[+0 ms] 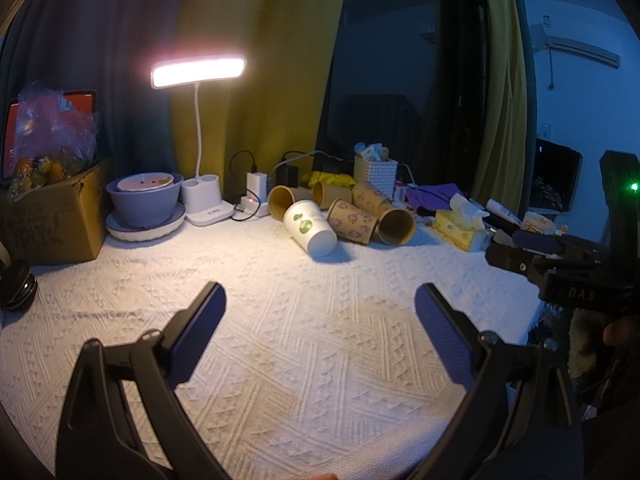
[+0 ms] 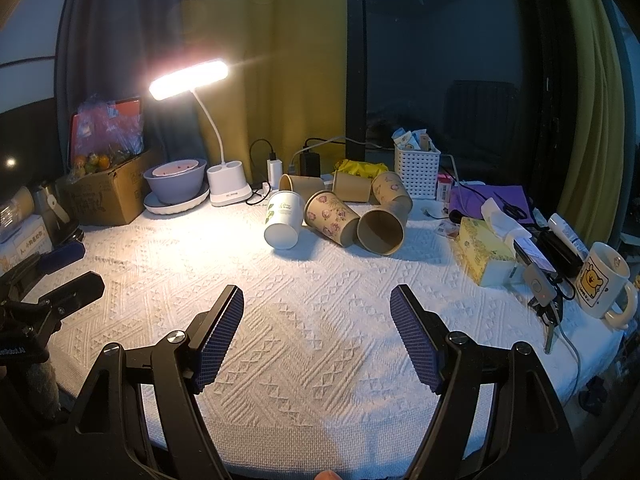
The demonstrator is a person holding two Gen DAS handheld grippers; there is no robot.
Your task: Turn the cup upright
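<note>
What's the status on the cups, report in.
Left gripper open, empty; right gripper open, empty. White cup on its side among tipped brown cups, untouched. Bare tablecloth between; path clear.

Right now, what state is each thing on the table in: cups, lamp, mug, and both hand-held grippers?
White cup: on its side, base toward the camera.
Flowered cup: on its side.
Brown cup: on its side, mouth toward the camera.
Lamp: switched on.
Mug: upright.
Left hand-held gripper: open, empty.
Right hand-held gripper: open, empty.
</note>
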